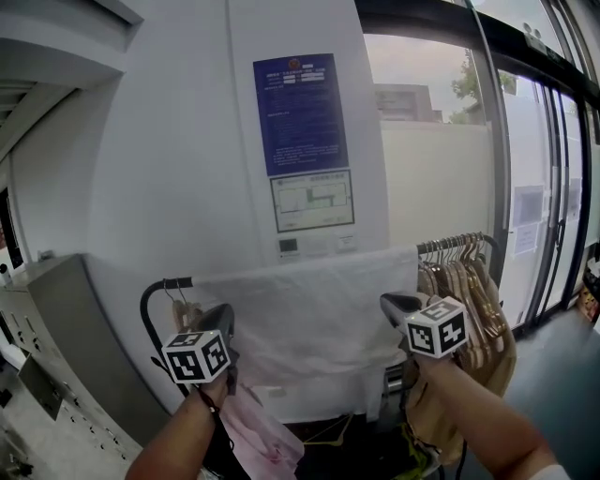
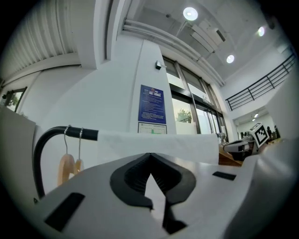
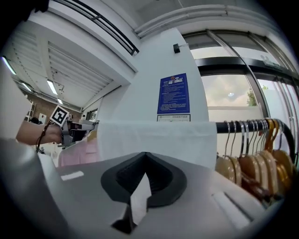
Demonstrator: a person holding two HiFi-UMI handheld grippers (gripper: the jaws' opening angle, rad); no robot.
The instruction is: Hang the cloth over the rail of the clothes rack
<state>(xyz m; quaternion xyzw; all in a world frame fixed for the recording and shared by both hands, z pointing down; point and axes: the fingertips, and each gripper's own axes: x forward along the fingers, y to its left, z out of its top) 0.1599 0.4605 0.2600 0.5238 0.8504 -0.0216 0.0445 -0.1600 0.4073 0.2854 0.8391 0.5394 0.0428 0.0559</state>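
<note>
We recorded bright, even daylight in all three views. Light entered through the glazing (image 1: 431, 112) up and to the right of the right gripper (image 1: 390, 303), where the panes looked washed out. Round ceiling lamps (image 2: 190, 13) high above the left gripper (image 2: 150, 158) bloomed into glare. Shadows were soft. Both gripper views showed strong fisheye bending and dark corner vignetting, and the near gripper bodies were out of focus.

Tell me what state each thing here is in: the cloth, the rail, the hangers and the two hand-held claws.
cloth: draped over the rail, hanging down flat.
rail: middle covered by the cloth.
hangers: hooked on the rail, bunched at its right end.
left gripper: jaws shut, holding nothing.
right gripper: jaws shut, holding nothing.
</note>
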